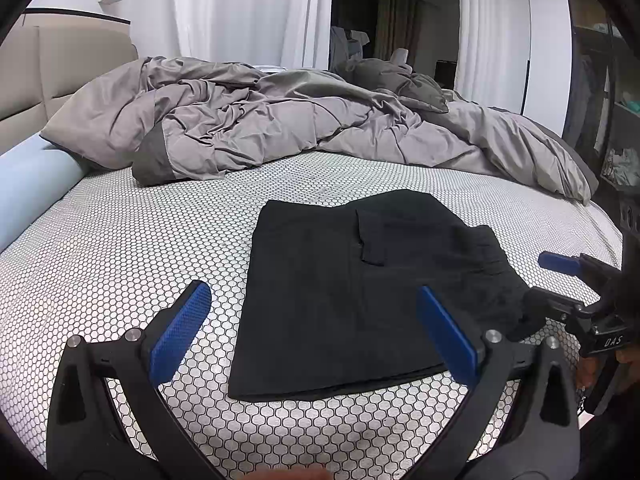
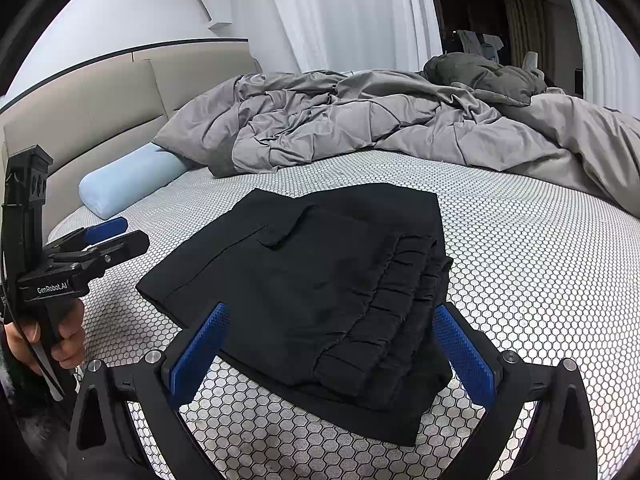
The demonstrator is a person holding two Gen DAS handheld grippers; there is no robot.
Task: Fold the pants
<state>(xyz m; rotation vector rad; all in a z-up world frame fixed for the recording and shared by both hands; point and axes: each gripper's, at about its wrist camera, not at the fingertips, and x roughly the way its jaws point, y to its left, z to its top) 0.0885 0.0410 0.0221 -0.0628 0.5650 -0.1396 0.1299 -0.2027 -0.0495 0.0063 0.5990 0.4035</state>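
The black pants (image 1: 360, 288) lie folded into a flat rectangle on the honeycomb-patterned mattress (image 1: 120, 248), a pocket flap on top. In the right wrist view the pants (image 2: 304, 288) show their gathered elastic waistband at the near right. My left gripper (image 1: 316, 324) is open and empty, just above the near left part of the pants. My right gripper (image 2: 332, 340) is open and empty, its jaws astride the waistband end. The right gripper also shows at the right edge of the left wrist view (image 1: 560, 276), the left gripper at the left of the right wrist view (image 2: 116, 236).
A crumpled grey duvet (image 1: 280, 120) fills the far half of the bed. A light blue bolster pillow (image 2: 128, 180) lies by the beige headboard (image 2: 100, 96). White curtains (image 1: 240, 8) hang behind. Dark shelving (image 1: 604, 120) stands at the right.
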